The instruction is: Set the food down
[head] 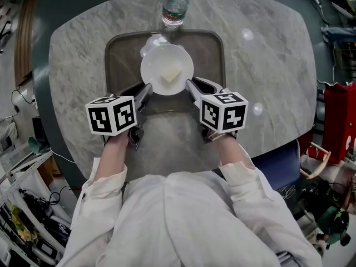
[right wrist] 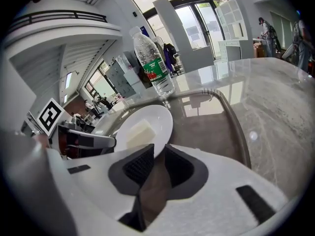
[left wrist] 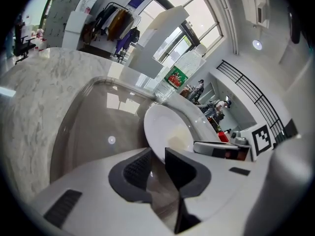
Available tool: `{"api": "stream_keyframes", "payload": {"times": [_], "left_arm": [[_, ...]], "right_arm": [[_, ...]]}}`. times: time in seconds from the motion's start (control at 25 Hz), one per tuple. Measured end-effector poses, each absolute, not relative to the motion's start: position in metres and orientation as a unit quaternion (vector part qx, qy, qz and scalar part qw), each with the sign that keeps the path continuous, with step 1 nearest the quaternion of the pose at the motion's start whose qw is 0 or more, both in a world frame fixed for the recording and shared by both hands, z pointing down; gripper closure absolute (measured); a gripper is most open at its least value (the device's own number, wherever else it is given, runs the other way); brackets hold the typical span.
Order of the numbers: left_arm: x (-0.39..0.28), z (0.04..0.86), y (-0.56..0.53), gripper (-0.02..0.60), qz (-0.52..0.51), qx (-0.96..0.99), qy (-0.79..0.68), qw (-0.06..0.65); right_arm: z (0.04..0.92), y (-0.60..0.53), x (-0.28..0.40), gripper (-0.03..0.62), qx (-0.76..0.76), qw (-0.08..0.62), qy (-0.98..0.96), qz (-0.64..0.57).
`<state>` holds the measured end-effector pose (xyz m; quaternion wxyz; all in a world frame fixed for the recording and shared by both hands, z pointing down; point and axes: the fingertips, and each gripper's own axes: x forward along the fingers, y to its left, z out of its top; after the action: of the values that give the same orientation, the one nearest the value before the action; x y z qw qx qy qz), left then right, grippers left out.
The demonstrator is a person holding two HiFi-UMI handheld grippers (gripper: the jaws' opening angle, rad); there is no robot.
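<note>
Looking down in the head view: clamping a white plate (head: 167, 65) by opposite rims, left gripper (head: 146, 89) on one edge and right gripper (head: 189, 85) on the other. Carrying a pale block of food (head: 171, 75) midway between the two sets of fingers, over a brown tray (head: 114, 54) on the marble table (head: 267, 65), with a bottle (head: 175, 7) just beyond the fingertips. Cannot tell whether touching the tray.

Turning to the left gripper view: pinching the plate's rim between both pads, with tray floor ahead of and beneath the fingers.

Turning to the right gripper view: likewise biting the rim, with the food just past the fingertips.

For a clean set-down: lower both ends together, hold the plate level to stop the block sliding, and feel for contact. Then loosen both grips at once and draw outward off the rim.
</note>
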<state>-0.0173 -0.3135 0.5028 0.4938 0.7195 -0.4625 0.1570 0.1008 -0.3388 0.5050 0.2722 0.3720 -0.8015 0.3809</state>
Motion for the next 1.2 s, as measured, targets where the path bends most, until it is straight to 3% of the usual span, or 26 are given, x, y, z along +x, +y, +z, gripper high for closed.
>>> {"api": "stream_keyframes", "payload": {"times": [0.52, 0.64, 1.2], "left_arm": [[-0.022, 0.503, -0.315, 0.508, 0.148, 0.712, -0.476, 0.494], [-0.023, 0.5, -0.315, 0.506, 0.135, 0.712, -0.477, 0.497], [-0.028, 0.475, -0.285, 0.508, 0.136, 0.744, -0.458, 0.467]], "right_arm": [[0.502, -0.339, 0.099, 0.556, 0.382, 0.274, -0.802, 0.367], [0.501, -0.338, 0.099, 0.528, 0.385, 0.271, -0.803, 0.366], [0.451, -0.315, 0.095, 0.519, 0.421, 0.189, -0.819, 0.34]]}}
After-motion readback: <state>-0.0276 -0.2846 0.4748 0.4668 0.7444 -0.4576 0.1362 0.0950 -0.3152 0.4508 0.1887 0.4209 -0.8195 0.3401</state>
